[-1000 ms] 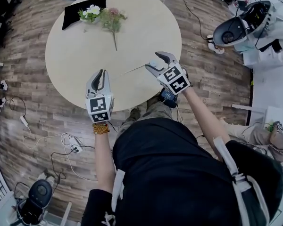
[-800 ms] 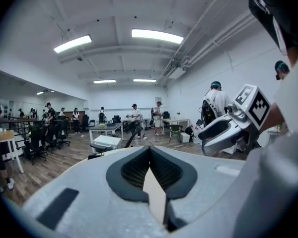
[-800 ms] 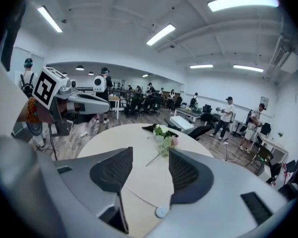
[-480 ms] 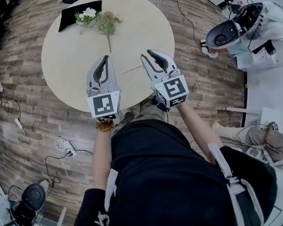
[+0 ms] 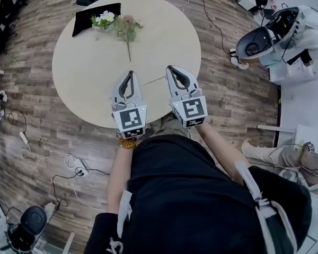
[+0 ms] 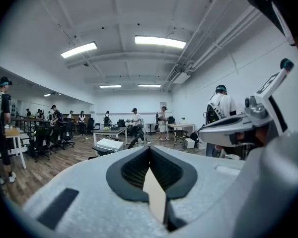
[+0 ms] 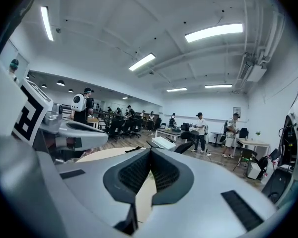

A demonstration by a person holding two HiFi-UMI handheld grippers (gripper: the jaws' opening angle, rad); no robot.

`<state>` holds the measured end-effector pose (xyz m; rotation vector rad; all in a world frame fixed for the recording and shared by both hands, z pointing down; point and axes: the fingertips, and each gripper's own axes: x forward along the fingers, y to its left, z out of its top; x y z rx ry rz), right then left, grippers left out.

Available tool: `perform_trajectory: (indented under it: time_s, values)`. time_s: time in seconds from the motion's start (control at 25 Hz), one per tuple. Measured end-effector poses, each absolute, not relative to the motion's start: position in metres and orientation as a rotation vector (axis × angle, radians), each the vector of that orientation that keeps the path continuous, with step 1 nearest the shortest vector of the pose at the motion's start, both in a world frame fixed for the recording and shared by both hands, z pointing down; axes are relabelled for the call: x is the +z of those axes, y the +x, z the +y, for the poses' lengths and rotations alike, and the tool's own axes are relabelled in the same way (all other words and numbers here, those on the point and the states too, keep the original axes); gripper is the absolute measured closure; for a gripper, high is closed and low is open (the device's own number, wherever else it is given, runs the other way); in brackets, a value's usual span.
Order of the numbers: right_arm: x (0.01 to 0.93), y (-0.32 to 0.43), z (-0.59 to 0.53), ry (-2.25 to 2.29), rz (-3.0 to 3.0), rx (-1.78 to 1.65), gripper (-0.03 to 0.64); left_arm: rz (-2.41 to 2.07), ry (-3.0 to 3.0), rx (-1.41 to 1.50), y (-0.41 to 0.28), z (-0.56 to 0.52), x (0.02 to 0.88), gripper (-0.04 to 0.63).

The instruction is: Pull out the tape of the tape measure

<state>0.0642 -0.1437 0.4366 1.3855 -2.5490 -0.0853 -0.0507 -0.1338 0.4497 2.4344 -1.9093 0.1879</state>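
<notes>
The thin tape (image 5: pixel 153 81) slants up-right on the round table (image 5: pixel 85 62) between the left gripper (image 5: pixel 128 74) and the just-closed right gripper (image 5: pixel 173 69), both with jaws together, empty; flowers (image 5: pixel 119 24) lie upper left.

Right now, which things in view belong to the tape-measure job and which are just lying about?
Job: left tongs, right tongs, both shut and empty; no tape measure visible.
Lying about: flowers, black cloth, thin strip (unclear what) on the table.
</notes>
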Motion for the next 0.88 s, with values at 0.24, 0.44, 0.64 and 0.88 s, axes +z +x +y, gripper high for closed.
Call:
perform_trajectory:
  time_s: [0.24, 0.44, 0.64, 0.88]
  values:
    - [0.447, 0.073, -0.156, 1.383, -2.510, -0.054, 0.618, -1.878, 2.418, 0.229, -0.053, -0.134, 0.466, 0.586]
    - [0.456, 0.081, -0.166, 1.389, -2.481, -0.012, 0.618, -1.864, 2.371, 0.219, -0.062, -0.139, 0.479, 0.586]
    - [0.471, 0.098, -0.170, 1.363, -2.438, -0.003, 0.618, -1.835, 2.331, 0.230, -0.060, -0.139, 0.496, 0.586]
    - [0.493, 0.129, -0.193, 1.383, -2.393, 0.029, 0.620, -1.817, 2.293, 0.251, -0.056, -0.150, 0.522, 0.586]
